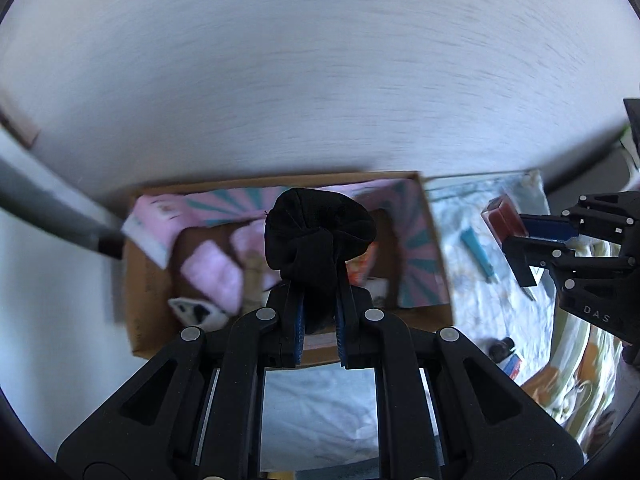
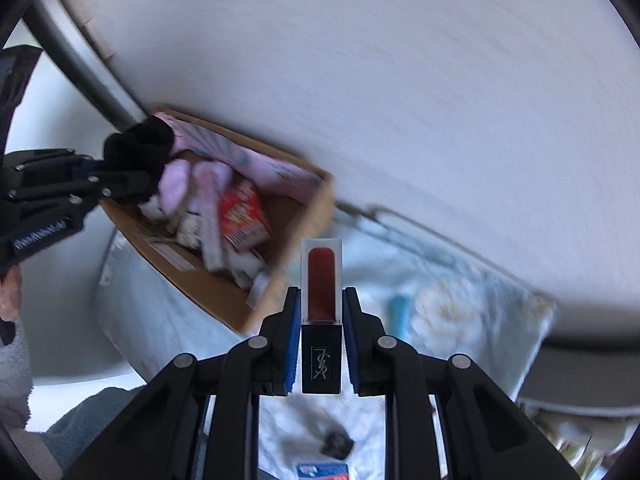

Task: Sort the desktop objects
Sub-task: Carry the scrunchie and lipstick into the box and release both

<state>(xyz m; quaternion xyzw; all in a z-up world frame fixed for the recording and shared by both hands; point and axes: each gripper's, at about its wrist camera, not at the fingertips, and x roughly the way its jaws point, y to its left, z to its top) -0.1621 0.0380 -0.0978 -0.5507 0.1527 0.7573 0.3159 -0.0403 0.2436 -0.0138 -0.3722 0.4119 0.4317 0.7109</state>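
I am holding a black cloth bundle (image 1: 318,236) clamped in my left gripper (image 1: 320,312) above the cardboard box (image 1: 424,312), which is holding pink soft items (image 1: 212,276) and a red packet (image 2: 242,216). My right gripper (image 2: 322,340) is clamping a red lipstick (image 2: 322,280) beside the box.

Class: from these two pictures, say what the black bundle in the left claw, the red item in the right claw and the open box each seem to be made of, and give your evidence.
Black bundle: soft matte fabric, probably knit; it bunches into folds.
Red item: glossy clear plastic or glass over red contents, black base; it looks like a lip colour.
Box: brown cardboard, dull, with raw-edged flaps.
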